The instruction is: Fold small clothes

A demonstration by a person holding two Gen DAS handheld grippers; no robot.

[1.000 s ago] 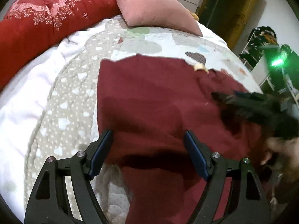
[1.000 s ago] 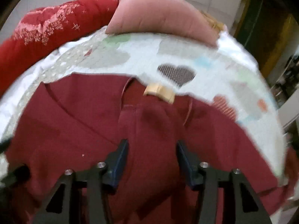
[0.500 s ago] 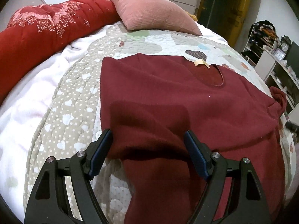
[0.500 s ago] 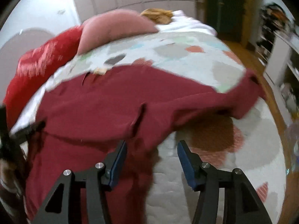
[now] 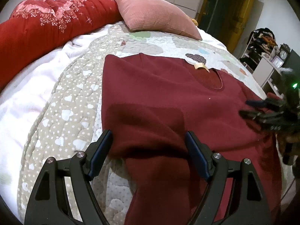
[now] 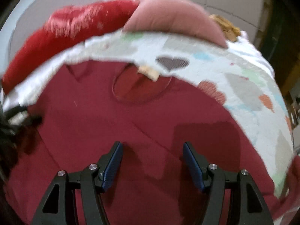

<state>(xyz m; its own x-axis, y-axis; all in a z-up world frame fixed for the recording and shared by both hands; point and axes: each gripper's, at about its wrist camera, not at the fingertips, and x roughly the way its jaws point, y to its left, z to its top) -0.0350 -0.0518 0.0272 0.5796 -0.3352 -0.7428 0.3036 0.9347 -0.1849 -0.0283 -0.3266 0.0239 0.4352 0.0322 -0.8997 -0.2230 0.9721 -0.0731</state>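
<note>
Both tools hover wide open, gripping nothing: left tool [image 5: 148, 150] over the maroon sweater's [image 5: 168, 101] folded-in side, right tool [image 6: 152, 159] above its chest. Sweater lies flat on the quilted bed [image 5: 71, 101], apparently ready for another fold.

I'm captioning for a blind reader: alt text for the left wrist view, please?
A dark red sweater lies spread on a heart-patterned quilt, the open left gripper over its near edge. The right gripper shows blurred at right; a pink pillow lies beyond.
</note>
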